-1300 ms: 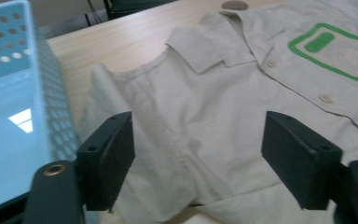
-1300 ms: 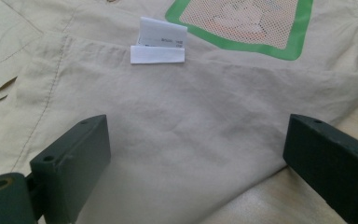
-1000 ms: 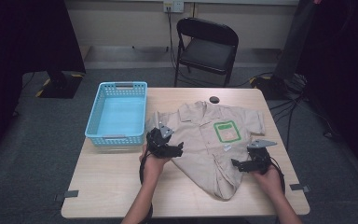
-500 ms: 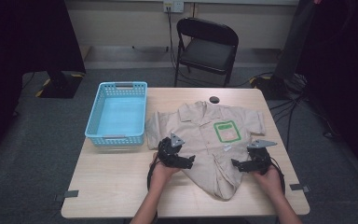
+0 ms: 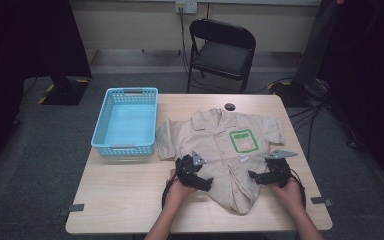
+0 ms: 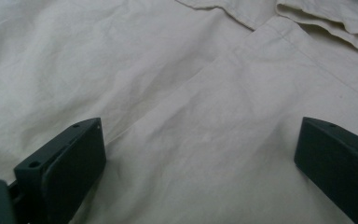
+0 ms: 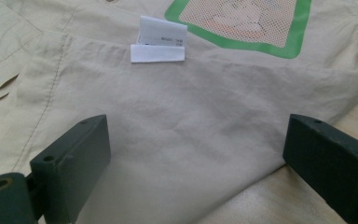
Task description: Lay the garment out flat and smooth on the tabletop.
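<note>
Here the left claw (image 5: 206, 183) has its black jaws spread wide, having just been opening, with only flat cloth of the beige short-sleeved cotton shirt (image 5: 220, 155) lying below and between them and no fold pinched in the left gripper view. The right claw (image 5: 254, 176) also stands with its jaws apart, hovering over the shirt's lower edge at about four o'clock from the garment's middle; in the right gripper view the hem runs between the jaws, with the white sewn-in label (image 7: 161, 45) and the green-bordered mesh chest patch (image 7: 242, 21) beyond them at twelve o'clock. Neither claw grips anything. Outward from the claws, the shirt lies near the middle of the light wooden desk (image 5: 125, 200), its collar toward twelve o'clock, the sleeves spread to nine and three, and the lower body already drawn in to a narrowed, tapering shape toward six o'clock. The light-blue plastic mesh basket (image 5: 128, 122) sits just beside the shirt's sleeve at nine o'clock and holds nothing. I judge the folding to be early to midway: the bottom looks partly gathered, but the sleeves are still out flat, no neat packet exists, and moving the garment to the basket, if that is the aim, remains undone.
</note>
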